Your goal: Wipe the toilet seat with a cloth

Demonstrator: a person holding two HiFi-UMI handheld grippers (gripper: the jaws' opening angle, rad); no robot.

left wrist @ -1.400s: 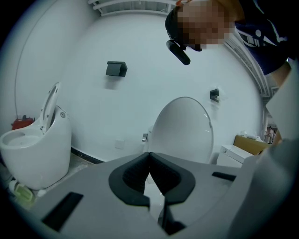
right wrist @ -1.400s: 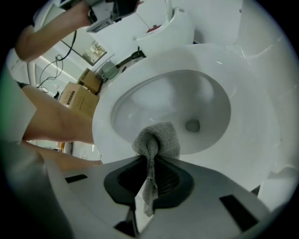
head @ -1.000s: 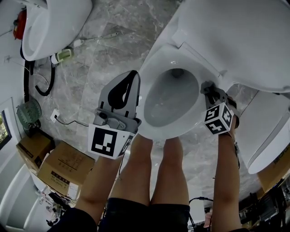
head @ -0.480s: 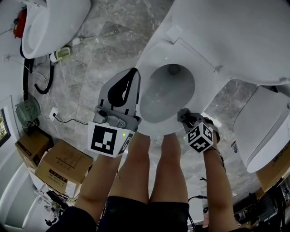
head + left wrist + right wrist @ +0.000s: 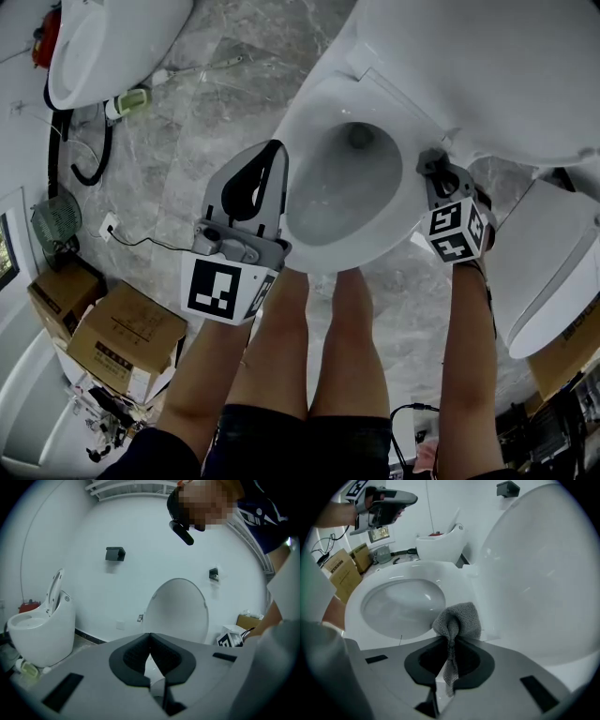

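Observation:
The white toilet seat rings the bowl, and the lid is raised behind it. A grey knitted cloth is pinched in my right gripper. It is bunched against the seat's right rear side, close to the lid hinge. In the head view the right gripper lies at the seat's right edge. My left gripper hovers left of the bowl with its jaws together and nothing between them. Its own view looks over the closed left gripper at the lid.
A second toilet stands at the far left with a black hose beside it. Another white toilet is at the right. Cardboard boxes and a small fan sit at the lower left. The person's legs are against the bowl's front.
My right gripper swept with the cloth from the seat's right side toward the front rim, then back to the right rear by the hinge. The left gripper stayed put.

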